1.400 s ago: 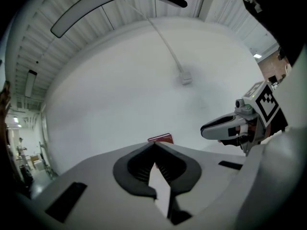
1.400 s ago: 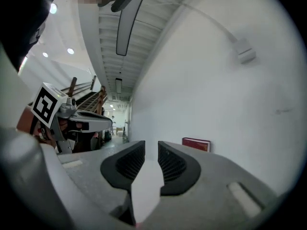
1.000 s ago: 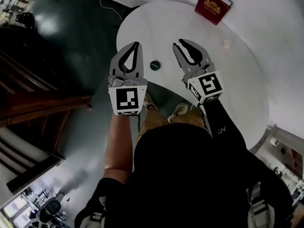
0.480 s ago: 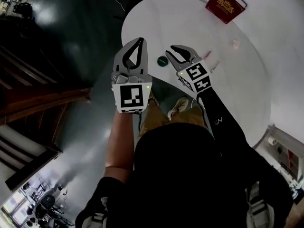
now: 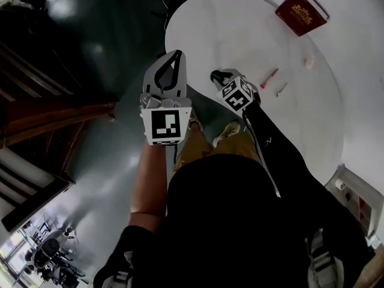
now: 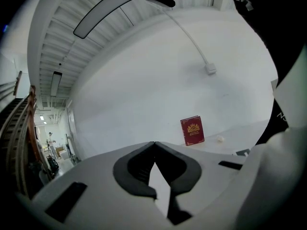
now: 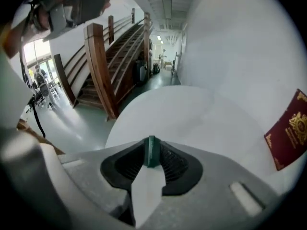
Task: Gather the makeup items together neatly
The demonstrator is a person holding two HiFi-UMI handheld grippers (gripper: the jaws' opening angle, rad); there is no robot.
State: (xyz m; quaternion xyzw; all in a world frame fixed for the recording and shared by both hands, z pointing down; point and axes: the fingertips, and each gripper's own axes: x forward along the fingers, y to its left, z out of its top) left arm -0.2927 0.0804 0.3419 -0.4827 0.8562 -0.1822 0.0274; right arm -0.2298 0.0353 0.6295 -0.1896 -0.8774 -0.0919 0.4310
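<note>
So, head view first: the tabletop (image 5: 228, 35) has a burgundy case (image 5: 302, 12) on its far side. A red stick (image 5: 269, 77) and a pale tube (image 5: 280, 89) lie side by side partway out from the case, with a small pale bit (image 5: 308, 62) nearer the case. The right tool (image 5: 215, 75) tips down at the rim farthest from the case, and the left tool (image 5: 175, 54) is just beside it.

Left gripper view: its jaws are tips together with nothing in them, looking across at the upright case. It's parked out of the way, I guess, since one tool is enough here.

Right gripper view: its jaws are only a narrow slit apart, with a dark green piece (image 7: 151, 152) showing in that slit at the tips. It doesn't look clamped to me. That's the item farthest from the case, so I reckon it's the stray to bring over to the stick and tube.
</note>
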